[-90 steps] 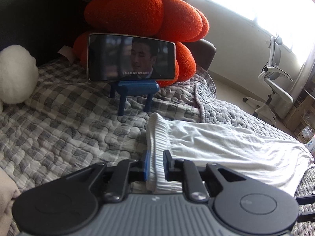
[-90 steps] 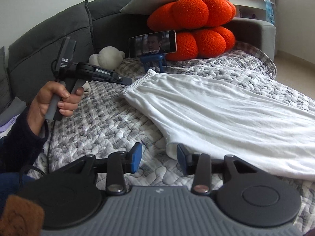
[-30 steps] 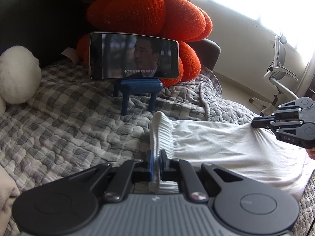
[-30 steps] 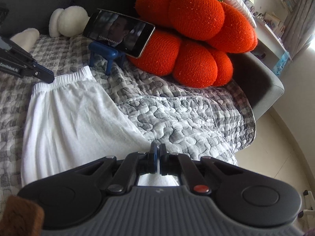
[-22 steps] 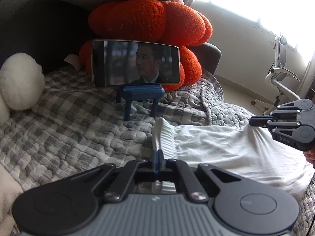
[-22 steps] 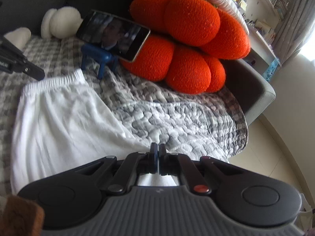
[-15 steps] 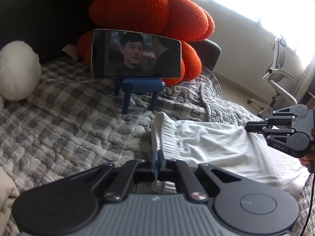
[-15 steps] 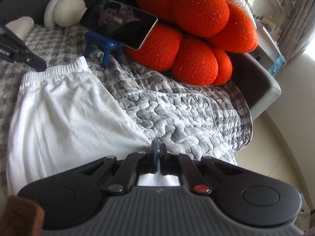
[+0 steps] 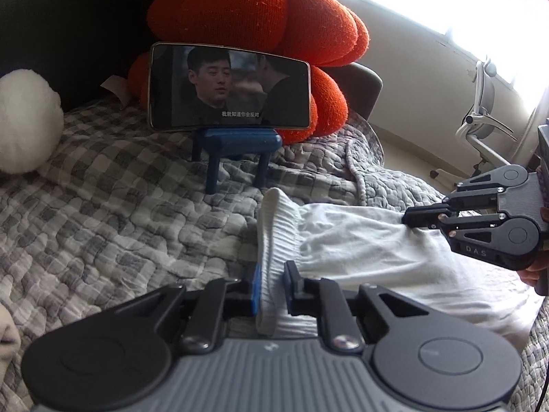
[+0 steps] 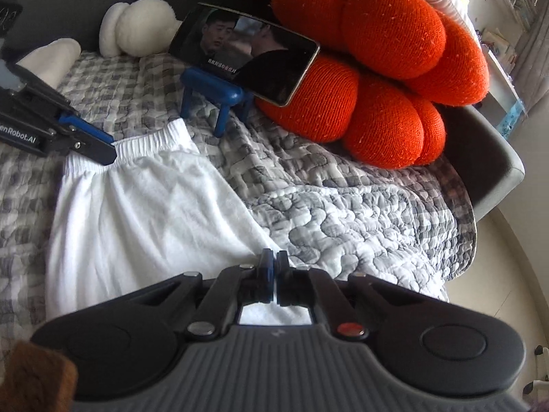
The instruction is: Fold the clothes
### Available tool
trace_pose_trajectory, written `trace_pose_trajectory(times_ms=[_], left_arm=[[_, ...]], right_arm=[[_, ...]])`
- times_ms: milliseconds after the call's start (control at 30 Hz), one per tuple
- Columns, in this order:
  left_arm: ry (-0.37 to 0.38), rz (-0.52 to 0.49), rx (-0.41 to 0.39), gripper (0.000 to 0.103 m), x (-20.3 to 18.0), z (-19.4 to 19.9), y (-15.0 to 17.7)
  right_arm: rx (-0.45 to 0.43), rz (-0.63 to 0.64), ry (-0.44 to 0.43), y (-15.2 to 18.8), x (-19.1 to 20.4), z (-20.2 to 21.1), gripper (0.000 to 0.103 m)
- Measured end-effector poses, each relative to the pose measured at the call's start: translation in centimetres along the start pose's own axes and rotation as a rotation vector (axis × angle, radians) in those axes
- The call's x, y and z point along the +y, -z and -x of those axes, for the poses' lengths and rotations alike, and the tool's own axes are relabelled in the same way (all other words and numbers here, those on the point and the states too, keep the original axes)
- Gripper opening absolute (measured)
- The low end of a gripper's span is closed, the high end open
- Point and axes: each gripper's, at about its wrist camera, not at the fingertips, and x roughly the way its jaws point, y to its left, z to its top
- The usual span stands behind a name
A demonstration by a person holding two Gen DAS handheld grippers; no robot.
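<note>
Holding, left gripper (image 9: 272,276): my jaws stand narrow and have just been opening, with the elastic waistband (image 9: 274,226) between them; I cannot tell whether the pads press on it
Holding, right gripper (image 10: 274,267): my jaws are closed; the left view shows my tips pinching the garment's far edge
Garment location: white garment (image 10: 137,213) lies spread on the grey checked quilt (image 9: 120,226), waistband toward the phone (image 9: 230,87), unfolded
Risk, left slip: if my left jaws part further, the waistband could drop out and the fold would start from one side only
Risk, uneven fold: with my right pinch on a thin edge, a lift may drag the cloth askew or bunch it
Risk, collision: the blue stand (image 9: 236,142) is near the waistband; a swing that way could topple the phone against the orange cushion (image 10: 387,51)
Containers: none in view; the blue stand is the only holder, and it carries the phone
</note>
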Motion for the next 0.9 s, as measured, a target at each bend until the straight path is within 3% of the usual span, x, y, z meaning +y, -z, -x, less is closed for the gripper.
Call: trace_pose_trajectory(times_ms=[300,433,533,567,633,767,900], left_arm=[[-0.022,-0.011,0.005,0.01,-0.1,0.1,0.0],[-0.03,-0.02,0.007,0.011,-0.1,0.0,0.0],[-0.033,-0.023,0.004,0.012,-0.2,0.1,0.0],[-0.035,-0.024,0.002,0.013,-0.2,0.2,0.0],[-0.047,-0.028,-0.005,0.016,-0.3,0.4,-0.2],[-0.083,-0.031,-0.031,0.026,-0.3,1.3,-0.7],[-0.136,-0.059,-0.077,0.028,-1.4,2.6,-1.4]], right_arm=[[0.016,0.029,0.092,0.7,0.9,-1.9,0.0],[-0.012,-0.017,0.126,0.1,0.7,-1.2,0.001],[-0.082,-0.12,0.139,0.1,-0.8,1.9,0.018],[-0.101,-0.159,0.149,0.5,-1.4,3.1,0.028],[-0.118,-0.232,0.175,2.0,-2.8,5.8,0.038],[-0.087,-0.381,0.227,7.4,-5.3,10.9,0.038],[-0.024,-0.519,0.28,14.1,-6.7,15.4,0.038]])
